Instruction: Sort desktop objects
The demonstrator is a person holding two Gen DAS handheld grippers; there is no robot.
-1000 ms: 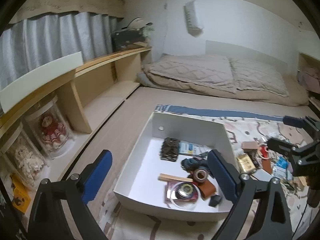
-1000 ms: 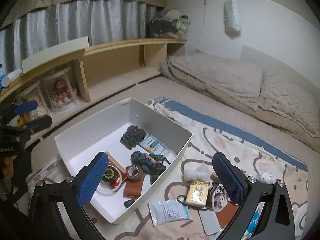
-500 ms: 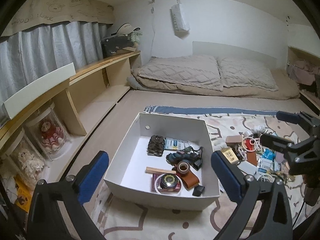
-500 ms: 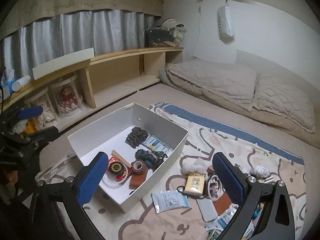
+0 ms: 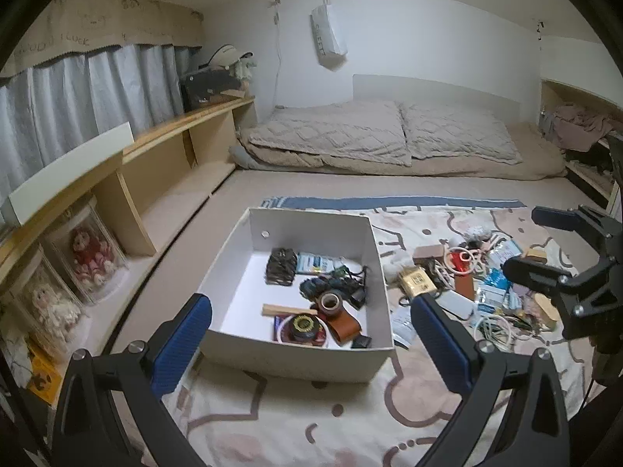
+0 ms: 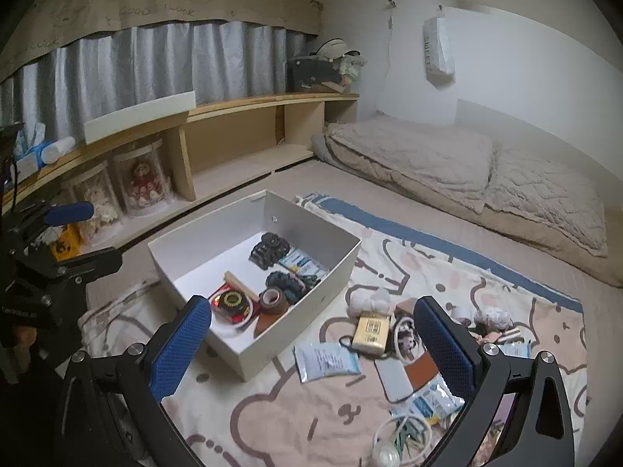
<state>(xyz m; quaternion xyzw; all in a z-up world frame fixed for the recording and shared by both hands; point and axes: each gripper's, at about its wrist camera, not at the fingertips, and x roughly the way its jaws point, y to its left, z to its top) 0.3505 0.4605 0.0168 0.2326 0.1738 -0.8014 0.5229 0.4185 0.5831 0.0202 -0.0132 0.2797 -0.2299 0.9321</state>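
Left gripper [image 5: 309, 330] and right gripper [image 6: 311, 336] both released, jaws wide, nothing between them. White box [image 5: 300, 362] just beyond holds sorted items; unsorted clutter [image 6: 393, 334] lies right of the box on the blanket [image 6: 296, 420].

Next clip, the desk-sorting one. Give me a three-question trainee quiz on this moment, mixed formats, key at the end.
1. True or false: the tape roll lies inside the white box.
2. Multiple choice: the yellow pack lies A) in the box, B) on the blanket beside the box, C) on the shelf.
3. Fill in: the left gripper and right gripper both have jaws that are ____, with nothing held.

Key: 1 true. 2 B. 3 open.
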